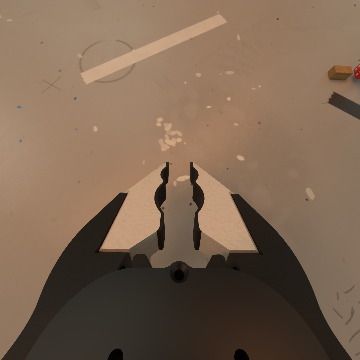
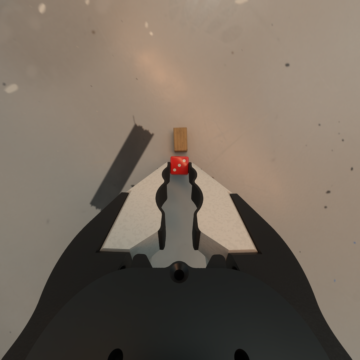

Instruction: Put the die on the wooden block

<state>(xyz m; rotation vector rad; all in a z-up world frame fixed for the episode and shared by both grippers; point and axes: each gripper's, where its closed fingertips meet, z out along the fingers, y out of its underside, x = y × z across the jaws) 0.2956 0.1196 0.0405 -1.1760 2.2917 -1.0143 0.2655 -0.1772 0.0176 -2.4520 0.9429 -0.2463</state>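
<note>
In the right wrist view, the right gripper [image 2: 179,165] has its two fingers [image 2: 165,171] pressed on the sides of a red die [image 2: 179,165]. The die sits right at the tips, and its top face shows three white dots in a slanted row. Just past the die, a little way ahead, lies the wooden block [image 2: 180,139]. It is a small light brown piece lying flat on the surface [image 2: 272,97], and the die is not on it. There is a small gap between the two. To the left of the block, a dark strip of tape [image 2: 122,165] lies slanted on the surface.

In the left wrist view, the left gripper [image 1: 179,163] holds nothing. Its fingers [image 1: 164,175] are a little apart, and the surface shows in the gap. Just ahead of the tips is a bunch of pale paint spots [image 1: 168,134]. Farther off, a long pale strip of tape [image 1: 153,48] lies across a thin drawn ring [image 1: 85,50], with a small drawn cross [image 1: 51,85] near it. Far off at the right edge sit the wooden block [image 1: 340,72] and the red die [image 1: 357,71], close together, well away from this gripper
</note>
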